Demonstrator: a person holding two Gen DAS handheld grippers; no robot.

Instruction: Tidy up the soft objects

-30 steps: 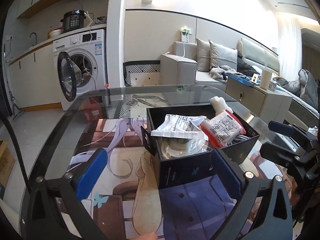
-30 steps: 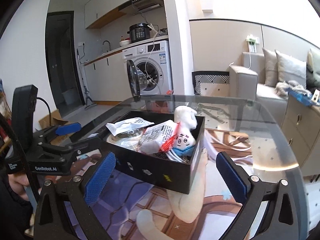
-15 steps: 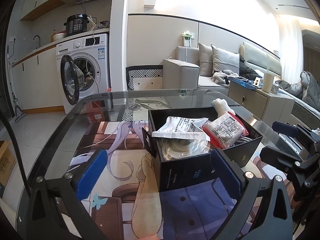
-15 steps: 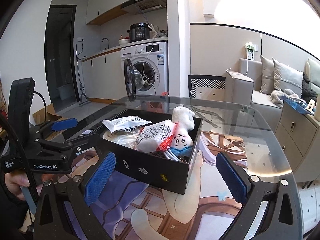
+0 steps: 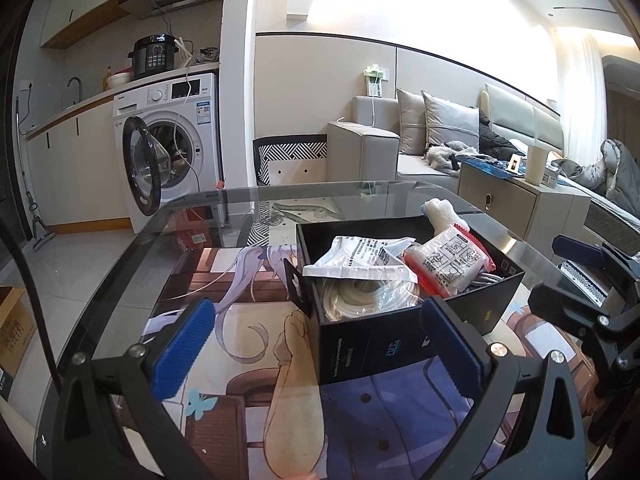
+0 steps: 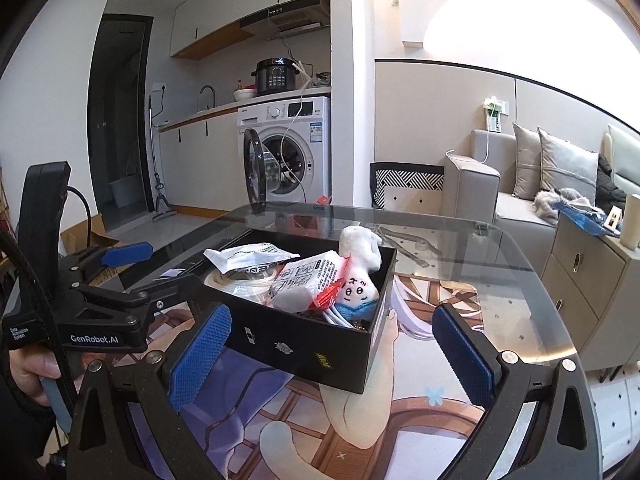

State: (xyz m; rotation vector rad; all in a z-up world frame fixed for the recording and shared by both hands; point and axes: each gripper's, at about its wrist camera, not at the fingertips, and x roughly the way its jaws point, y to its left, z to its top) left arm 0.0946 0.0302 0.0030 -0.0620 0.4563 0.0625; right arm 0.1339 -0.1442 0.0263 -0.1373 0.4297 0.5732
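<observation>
Your left gripper (image 5: 316,344) and right gripper (image 6: 332,356) both hang with jaws wide and empty, level, just short of the black cardboard box (image 6: 304,344) on the glass counter (image 6: 500,280). The box holds a white plush toy (image 6: 360,248) and plastic packets (image 5: 444,264). Judged: you're between picks; next, choose one soft item and reach over the rim.

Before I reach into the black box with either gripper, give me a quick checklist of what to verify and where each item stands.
1. Left gripper open and holding nothing: ok.
2. Right gripper open and holding nothing: ok.
3. Black box resting flat on the printed mat: ok.
4. White plush toy reachable from above, sticking out past the rim: ok.
5. Red-and-white packet and white pouch lying loose on top: ok.
6. Whether the coiled tubing is tangled with things beneath: cannot tell.
</observation>
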